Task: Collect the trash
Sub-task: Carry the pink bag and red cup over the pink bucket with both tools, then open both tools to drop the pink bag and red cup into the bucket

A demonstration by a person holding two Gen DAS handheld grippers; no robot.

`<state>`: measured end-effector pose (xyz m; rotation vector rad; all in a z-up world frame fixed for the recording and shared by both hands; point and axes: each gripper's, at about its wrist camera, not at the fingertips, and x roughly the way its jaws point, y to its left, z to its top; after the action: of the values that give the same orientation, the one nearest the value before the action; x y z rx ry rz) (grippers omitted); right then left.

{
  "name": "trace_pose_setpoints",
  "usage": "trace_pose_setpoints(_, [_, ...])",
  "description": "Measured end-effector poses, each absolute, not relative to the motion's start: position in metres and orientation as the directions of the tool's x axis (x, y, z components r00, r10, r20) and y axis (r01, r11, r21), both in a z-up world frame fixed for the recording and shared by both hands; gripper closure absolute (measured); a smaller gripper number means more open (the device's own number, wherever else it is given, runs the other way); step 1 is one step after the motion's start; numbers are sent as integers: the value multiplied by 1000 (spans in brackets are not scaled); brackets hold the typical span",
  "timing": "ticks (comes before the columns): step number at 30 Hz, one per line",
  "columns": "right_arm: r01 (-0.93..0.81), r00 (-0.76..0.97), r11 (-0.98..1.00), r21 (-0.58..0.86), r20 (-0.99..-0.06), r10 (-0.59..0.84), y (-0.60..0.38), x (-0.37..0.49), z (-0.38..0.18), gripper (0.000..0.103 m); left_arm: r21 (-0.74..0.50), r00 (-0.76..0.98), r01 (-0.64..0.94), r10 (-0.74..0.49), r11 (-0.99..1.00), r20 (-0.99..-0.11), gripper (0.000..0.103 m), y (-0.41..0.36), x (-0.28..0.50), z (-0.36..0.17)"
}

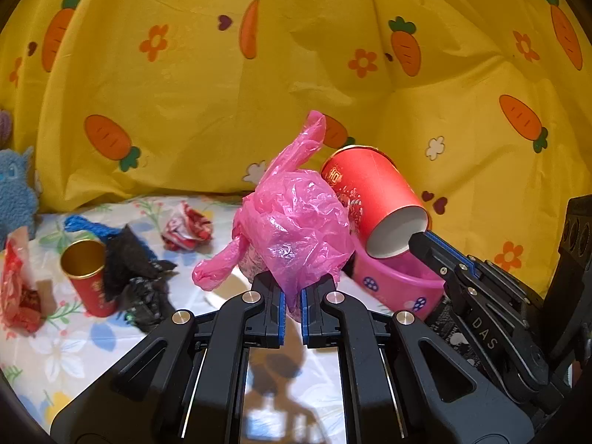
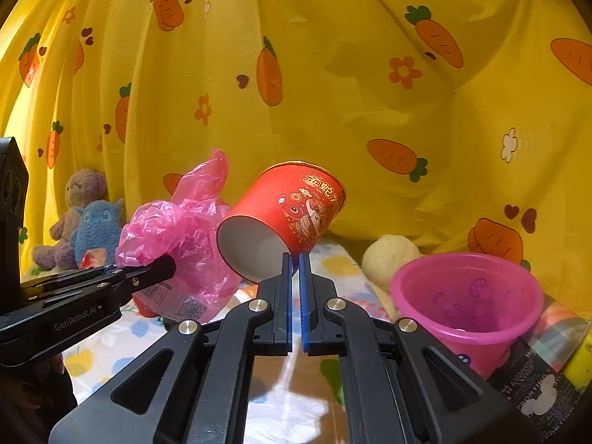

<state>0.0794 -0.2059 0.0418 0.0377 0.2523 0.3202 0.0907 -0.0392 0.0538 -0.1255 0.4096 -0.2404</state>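
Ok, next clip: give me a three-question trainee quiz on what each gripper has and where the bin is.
1. True or false: the left gripper is shut on the pink plastic bag.
2. What does the right gripper hold? A) red paper cup B) teddy bear C) black wrapper
3. Fill in: the pink bin stands upright with its open mouth facing ____.

Key: 1 true. 2 A, the red paper cup, pinched by its rim and tipped. 3 up.

"DAS" stands in white on the right tool arm, seen from the left wrist. "GenRobot.AI" stands on the left tool arm. The red paper cup bears gold Chinese characters, too small to read surely.
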Motion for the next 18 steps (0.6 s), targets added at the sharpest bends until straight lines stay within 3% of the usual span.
trace_pose_setpoints(11, [-41,971,997,65,-234,55,-295,105,43,99,-177,801,407,-443,896,-402,98,-134,165,49])
trace_pose_setpoints(18, [42,967,996,84,-256,-19,-331,120,35,99,-195,730,482,-515,854,-449,98,-183,202,30])
